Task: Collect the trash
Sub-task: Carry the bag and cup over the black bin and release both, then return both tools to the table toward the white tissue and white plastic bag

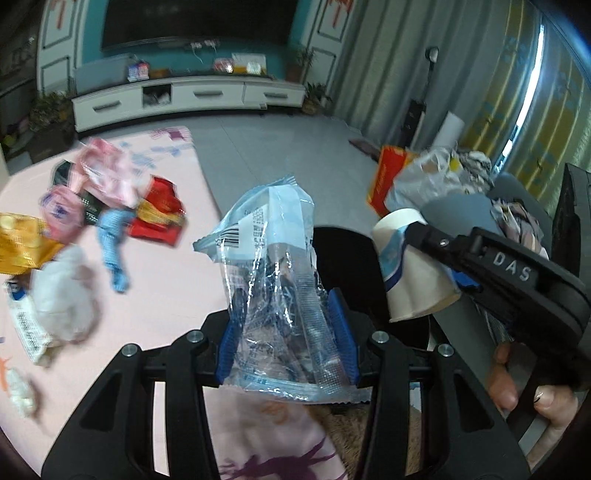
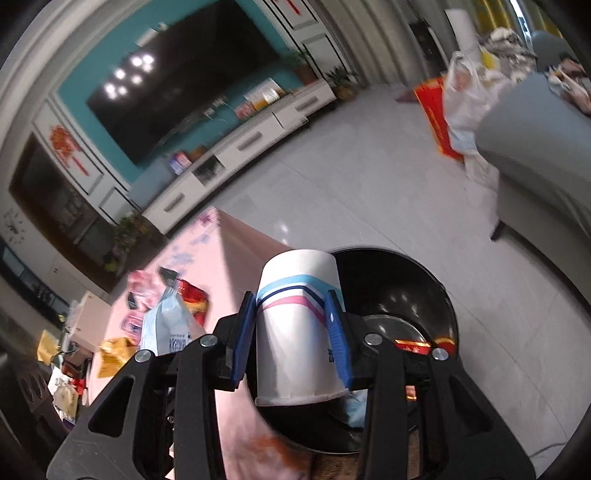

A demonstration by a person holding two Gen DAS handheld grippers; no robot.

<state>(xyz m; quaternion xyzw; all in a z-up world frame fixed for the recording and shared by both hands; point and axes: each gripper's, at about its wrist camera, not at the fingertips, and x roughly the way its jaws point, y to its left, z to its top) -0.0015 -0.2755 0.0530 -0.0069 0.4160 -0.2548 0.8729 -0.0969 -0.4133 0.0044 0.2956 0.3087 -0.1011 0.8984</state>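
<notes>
Right wrist: gripper (image 2: 291, 332) clamping paper cup (image 2: 295, 332)

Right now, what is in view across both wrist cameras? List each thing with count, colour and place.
Plastic wrapper: one, clear and light blue, clamped in the left gripper.
Paper cup: one, white with blue and pink stripes, held upside down in the right gripper above the bin.
Trash bin: one, black, on the floor beside the table, red wrappers inside.
Table: one, pink cloth, bearing scattered pink, red, gold, blue and white litter.
TV: one, black, far wall.
TV cabinet: one, white, under the TV.
Left gripper: black with blue pads.
Right gripper: the same.
</notes>
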